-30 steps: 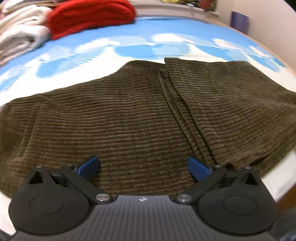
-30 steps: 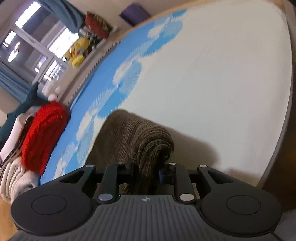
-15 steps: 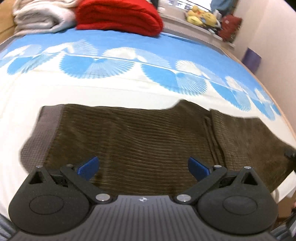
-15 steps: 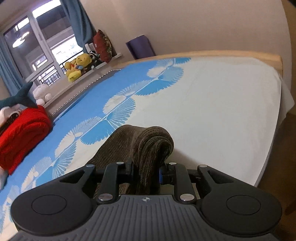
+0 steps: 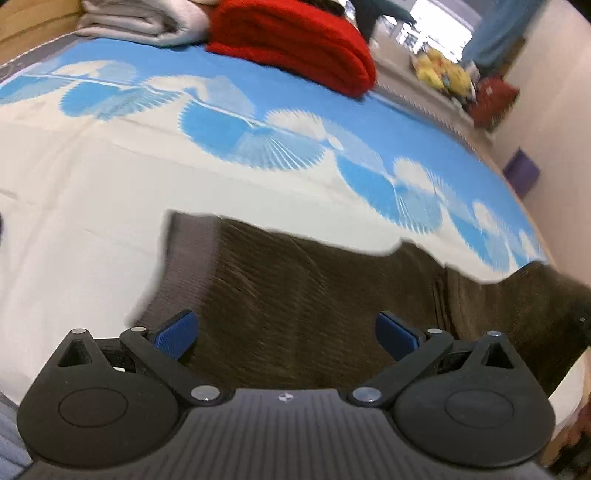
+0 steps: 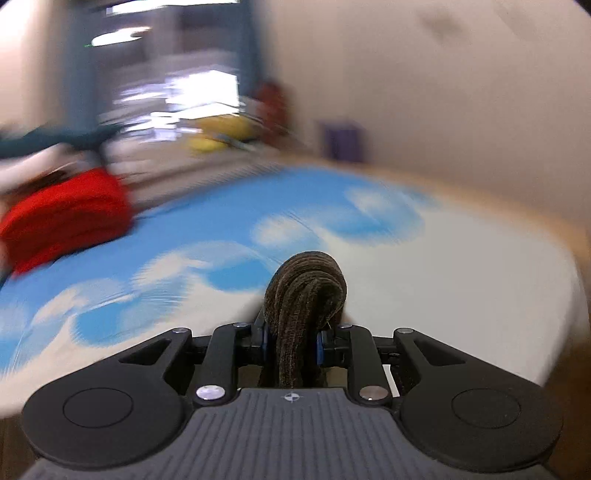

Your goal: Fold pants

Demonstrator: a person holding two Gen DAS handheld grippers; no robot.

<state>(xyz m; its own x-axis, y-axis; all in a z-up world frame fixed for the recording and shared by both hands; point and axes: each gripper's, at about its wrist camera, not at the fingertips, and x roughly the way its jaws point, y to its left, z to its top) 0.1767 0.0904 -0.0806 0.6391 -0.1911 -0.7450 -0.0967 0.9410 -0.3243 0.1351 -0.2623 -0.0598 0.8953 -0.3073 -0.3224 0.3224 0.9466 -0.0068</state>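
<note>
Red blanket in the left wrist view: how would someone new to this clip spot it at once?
Start at the bed with its blue fan-patterned sheet and look to its far edge. The red blanket lies folded there, beside a pale folded blanket. It is the only bright red bundle on the bed; the pants nearer the camera are dark brown.

A red blanket point(image 5: 295, 40) is laid beside grey towels point(image 5: 147, 18) on the blue-and-white sheet point(image 5: 110, 166). Yellow toys point(image 5: 439, 72) are seen on the sill.

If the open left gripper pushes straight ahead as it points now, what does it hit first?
Most likely the brown corduroy pants lying flat on the blue-and-white bedsheet. The left gripper is open with that fabric directly between its fingers; depth is unclear.
</note>
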